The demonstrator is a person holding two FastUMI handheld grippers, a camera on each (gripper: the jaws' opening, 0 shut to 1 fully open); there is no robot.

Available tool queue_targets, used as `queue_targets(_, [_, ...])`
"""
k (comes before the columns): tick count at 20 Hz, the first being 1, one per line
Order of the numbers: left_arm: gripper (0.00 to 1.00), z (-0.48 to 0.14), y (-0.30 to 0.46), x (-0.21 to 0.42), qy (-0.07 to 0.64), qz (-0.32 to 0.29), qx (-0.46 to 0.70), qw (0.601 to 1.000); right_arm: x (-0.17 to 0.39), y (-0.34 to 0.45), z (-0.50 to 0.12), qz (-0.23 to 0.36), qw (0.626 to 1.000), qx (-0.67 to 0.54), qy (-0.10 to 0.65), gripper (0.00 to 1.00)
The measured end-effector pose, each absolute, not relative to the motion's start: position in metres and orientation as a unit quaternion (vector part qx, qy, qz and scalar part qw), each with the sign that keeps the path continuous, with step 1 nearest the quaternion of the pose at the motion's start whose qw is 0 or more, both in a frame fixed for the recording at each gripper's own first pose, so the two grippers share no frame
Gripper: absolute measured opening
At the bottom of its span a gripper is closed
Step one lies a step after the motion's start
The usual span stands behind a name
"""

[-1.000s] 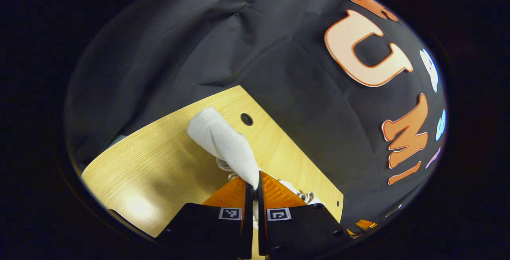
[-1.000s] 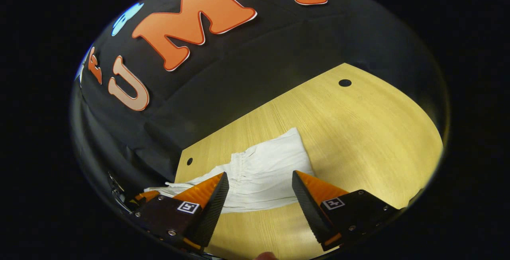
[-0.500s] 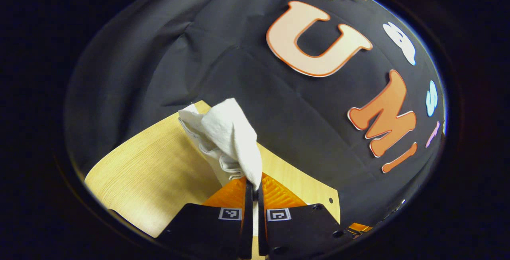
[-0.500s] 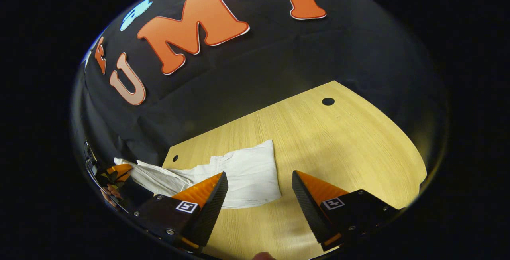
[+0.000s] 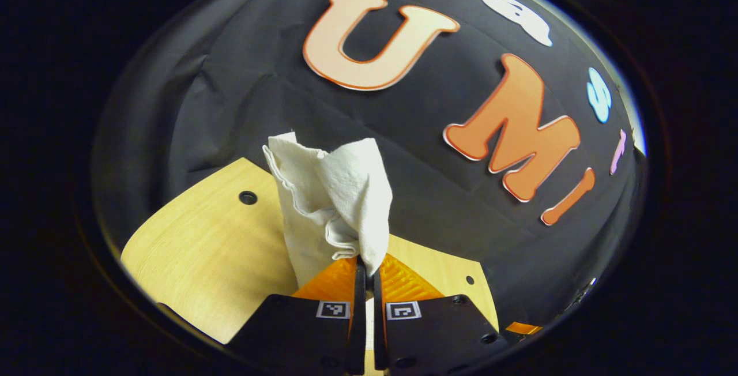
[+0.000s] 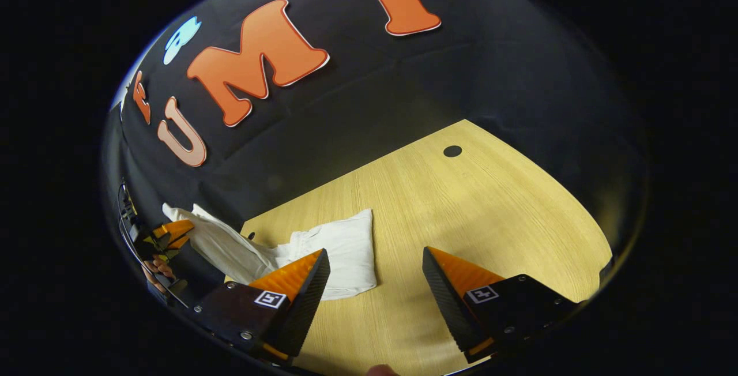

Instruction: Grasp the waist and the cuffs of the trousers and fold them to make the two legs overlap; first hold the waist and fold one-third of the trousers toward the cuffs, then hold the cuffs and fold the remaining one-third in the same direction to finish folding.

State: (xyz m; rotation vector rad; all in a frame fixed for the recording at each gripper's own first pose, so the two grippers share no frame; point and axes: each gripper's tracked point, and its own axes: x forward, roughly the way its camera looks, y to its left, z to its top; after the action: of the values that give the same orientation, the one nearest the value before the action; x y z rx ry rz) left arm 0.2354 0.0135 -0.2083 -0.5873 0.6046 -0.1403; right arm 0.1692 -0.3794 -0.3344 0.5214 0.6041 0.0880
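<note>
You are holding the left claw (image 5: 365, 266) with its two fingers (image 5: 333, 277) pressed together on a bunch of the white, crumpled cotton trousers (image 5: 331, 203). In the left gripper view the pinched cloth is standing up from the fingertips in a loose, folded tuft, and the rest of the fabric is hanging down behind the fingers toward the pale wooden counter (image 5: 202, 243). Which end of the garment you are gripping cannot be told from here. A small round hole (image 5: 248, 197) is showing in the counter just to the left of the raised cloth.

You are keeping the right claw (image 6: 375, 266) wide apart, with nothing between its fingers (image 6: 300, 284), and it is hovering above the counter (image 6: 461, 209). In the right gripper view the trousers (image 6: 340, 249) are lying partly flat on the counter, just beyond and partly behind this claw's left finger. From that flat part the cloth is stretching up and off to the left, lifted clear of the counter's edge, to where the left claw (image 6: 170, 232) is clamping it at the far left of the view. Part of the hand (image 6: 154, 269) holding that claw is showing just below it. Another round hole (image 6: 452, 150) is sitting in the counter well apart from the trousers, toward its far corner.
</note>
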Motion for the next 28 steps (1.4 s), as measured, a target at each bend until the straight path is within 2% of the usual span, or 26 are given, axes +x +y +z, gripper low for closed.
queue_targets(8, [0.09,-0.201,-0.132,0.226,0.312,-0.159,-0.228,0.909,0.155,-0.419,-0.338,0.04,0.919,0.27,0.286,0.97])
queue_targets(13, [0.08,-0.207,-0.217,0.206,0.328,-0.249,-0.155,0.898,0.143,-0.434,-0.352,0.033,0.915,0.274,0.295,0.98])
queue_targets(14, [0.13,-0.207,-0.229,0.203,0.329,-0.269,-0.143,0.894,0.14,-0.439,-0.355,0.031,0.914,0.277,0.295,0.98])
queue_targets(15, [0.14,-0.207,-0.243,0.198,0.331,-0.289,-0.136,0.888,0.138,-0.443,-0.357,0.027,0.914,0.278,0.295,0.97])
queue_targets(16, [0.26,-0.204,-0.254,0.193,0.334,-0.306,-0.129,0.882,0.137,-0.446,-0.359,0.023,0.913,0.281,0.295,0.97])
queue_targets(17, [0.31,-0.205,-0.266,0.183,0.337,-0.324,-0.126,0.875,0.135,-0.451,-0.36,0.019,0.912,0.285,0.294,0.97])
queue_targets(18, [0.48,-0.203,-0.277,0.18,0.339,-0.334,-0.119,0.871,0.134,-0.455,-0.361,0.015,0.911,0.289,0.293,0.97])
queue_targets(20, [0.59,-0.199,-0.293,0.17,0.338,-0.345,-0.114,0.868,0.132,-0.462,-0.362,0.008,0.911,0.291,0.291,0.97])
queue_targets(23, [0.82,-0.193,-0.271,0.17,0.327,-0.339,-0.109,0.875,0.135,-0.464,-0.353,0.003,0.922,0.269,0.28,0.97])
queue_targets(24, [0.94,-0.19,-0.262,0.172,0.32,-0.329,-0.104,0.882,0.138,-0.461,-0.347,0.005,0.927,0.256,0.274,0.97])
queue_targets(25, [0.93,-0.184,-0.25,0.174,0.312,-0.318,-0.1,0.89,0.142,-0.459,-0.34,0.007,0.933,0.241,0.266,0.97])
queue_targets(26, [0.99,-0.176,-0.24,0.175,0.304,-0.307,-0.097,0.896,0.146,-0.455,-0.332,0.01,0.939,0.227,0.258,0.97])
queue_targets(28, [0.96,-0.162,-0.211,0.176,0.282,-0.283,-0.086,0.913,0.151,-0.448,-0.311,0.017,0.95,0.201,0.24,0.97])
